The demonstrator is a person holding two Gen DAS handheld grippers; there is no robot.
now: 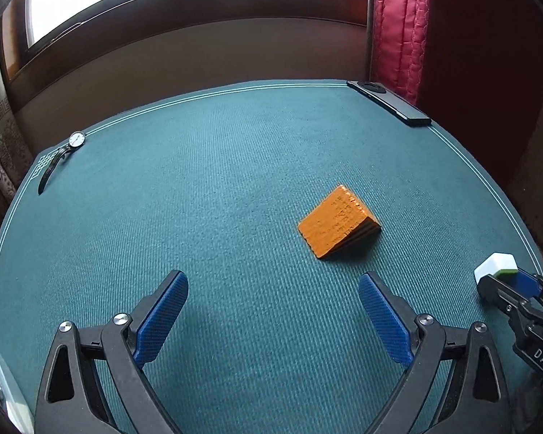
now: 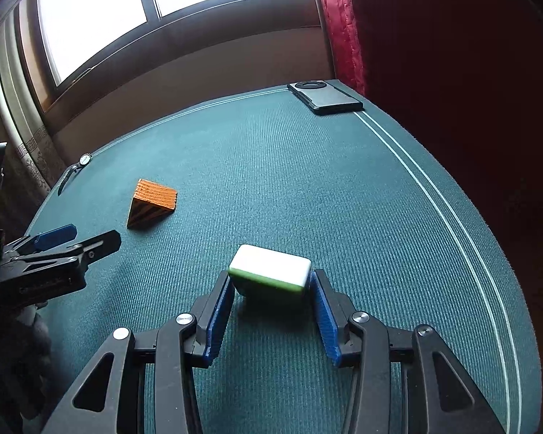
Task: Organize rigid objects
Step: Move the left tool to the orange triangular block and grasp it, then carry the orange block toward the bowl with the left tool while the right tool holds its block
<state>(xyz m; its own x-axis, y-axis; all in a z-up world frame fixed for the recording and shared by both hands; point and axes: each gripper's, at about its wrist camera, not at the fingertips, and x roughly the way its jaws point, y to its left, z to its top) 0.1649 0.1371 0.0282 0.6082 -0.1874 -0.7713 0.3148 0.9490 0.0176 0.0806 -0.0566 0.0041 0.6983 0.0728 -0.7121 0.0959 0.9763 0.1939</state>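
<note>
The right gripper (image 2: 271,282) clamps a white-and-green mahjong tile (image 2: 270,266) just above the green table mat (image 2: 344,199) — a carry step, I judge; next, set it beside the orange wedge block (image 1: 338,226), ahead of the wide-open, empty left gripper (image 1: 273,307)

orange wedge (image 1: 338,221), teal mat (image 1: 217,181)

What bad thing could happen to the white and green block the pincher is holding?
The right gripper pinches the white and green block only at its ends, near the fingertips, so it might slip or twist loose. The table edge curves close on the right, so a dropped block might roll off. The left gripper is open and near the orange wedge, so it might bump the wedge.
</note>
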